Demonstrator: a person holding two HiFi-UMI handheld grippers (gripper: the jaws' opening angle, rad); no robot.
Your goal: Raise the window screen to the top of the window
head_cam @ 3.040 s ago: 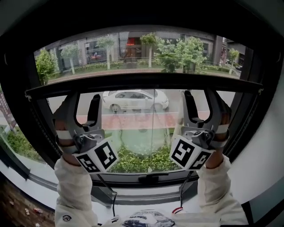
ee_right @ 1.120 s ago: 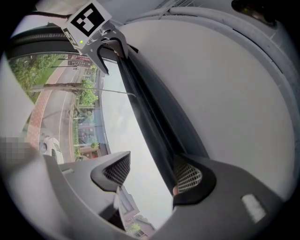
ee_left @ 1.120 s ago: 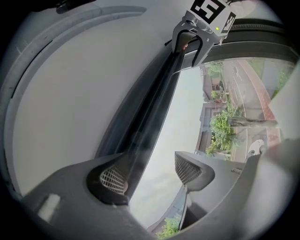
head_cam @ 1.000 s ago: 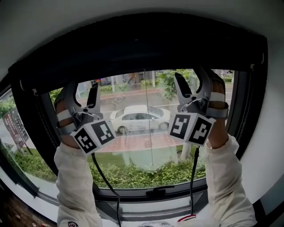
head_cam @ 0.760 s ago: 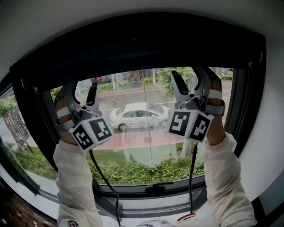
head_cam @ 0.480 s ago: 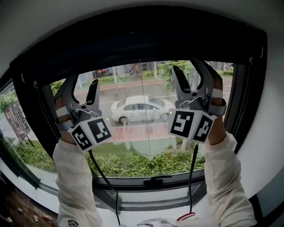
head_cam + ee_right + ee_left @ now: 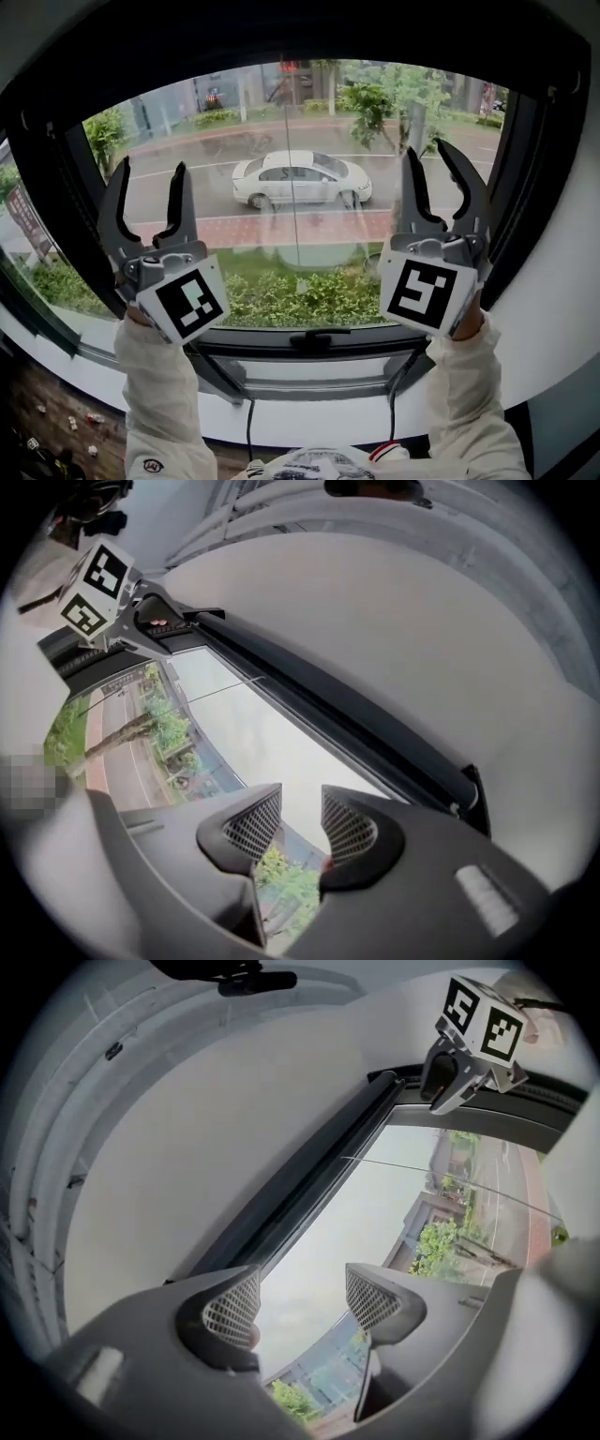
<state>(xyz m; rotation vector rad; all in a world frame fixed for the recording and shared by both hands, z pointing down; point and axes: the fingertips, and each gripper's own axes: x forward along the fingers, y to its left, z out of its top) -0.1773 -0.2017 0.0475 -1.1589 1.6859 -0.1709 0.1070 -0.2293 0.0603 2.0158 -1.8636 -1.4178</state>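
The window screen (image 7: 281, 33) is rolled up as a dark band along the top of the window; its dark bar (image 7: 309, 1176) (image 7: 356, 728) lies against the top frame. My left gripper (image 7: 147, 183) (image 7: 302, 1302) points up in front of the glass, well below the bar. Its jaws are closing with nothing between them. My right gripper (image 7: 431, 164) (image 7: 300, 825) is held the same way on the right. Its jaws are narrower and also closing on nothing; a gap still shows between the pads. Neither gripper touches the screen.
A dark window frame (image 7: 525, 187) surrounds the glass, with a latch (image 7: 314, 336) on the bottom rail. White wall lies above and to the right. Outside are a white car (image 7: 300, 178), a road and shrubs. Cables hang from both grippers near the sill.
The screen bar rose from mid-window to the top. Both grippers have since dropped away from it towards the middle of the glass, and the right jaws have narrowed.
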